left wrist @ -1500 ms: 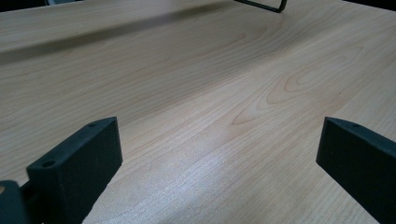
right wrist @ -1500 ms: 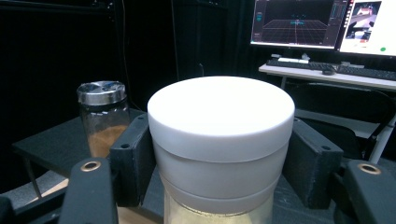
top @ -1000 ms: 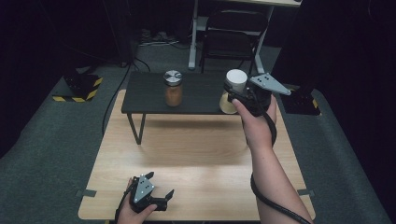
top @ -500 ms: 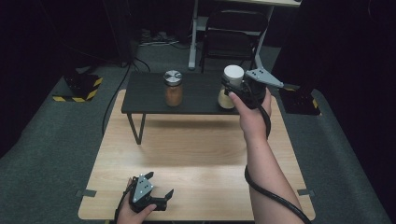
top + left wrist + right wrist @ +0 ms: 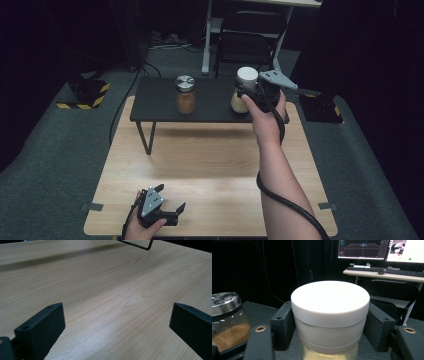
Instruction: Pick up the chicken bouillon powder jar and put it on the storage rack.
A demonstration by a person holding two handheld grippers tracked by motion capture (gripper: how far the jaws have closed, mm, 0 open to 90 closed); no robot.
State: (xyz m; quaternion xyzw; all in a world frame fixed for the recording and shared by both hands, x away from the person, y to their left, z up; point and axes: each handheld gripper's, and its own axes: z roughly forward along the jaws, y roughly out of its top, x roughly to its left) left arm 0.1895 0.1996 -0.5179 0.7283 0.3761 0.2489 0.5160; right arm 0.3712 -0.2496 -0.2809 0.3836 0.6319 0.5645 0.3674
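In the high view, the right gripper (image 5: pixel 248 94) clamps the white-lidded jar (image 5: pixel 245 90) at the right end of the dark shelf (image 5: pixel 210 107), which stands on the wooden counter (image 5: pixel 210 170). A second jar (image 5: pixel 185 94) with a metal lid stands well to its left. The left gripper (image 5: pixel 175 212) rests at the counter's near edge.

In the left gripper view, the jaws stand wide apart over bare wood, holding nothing.

In the right gripper view, both jaws press the white lid's (image 5: pixel 330 302) sides; the brown-filled jar (image 5: pixel 227 320) sits left.

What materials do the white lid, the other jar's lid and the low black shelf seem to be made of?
White lid: likely matte plastic, smooth and opaque. Other jar's lid: probably metal, shiny silver with reflections. Low black shelf: dark matte board, perhaps painted wood, on thin, seemingly metal legs.
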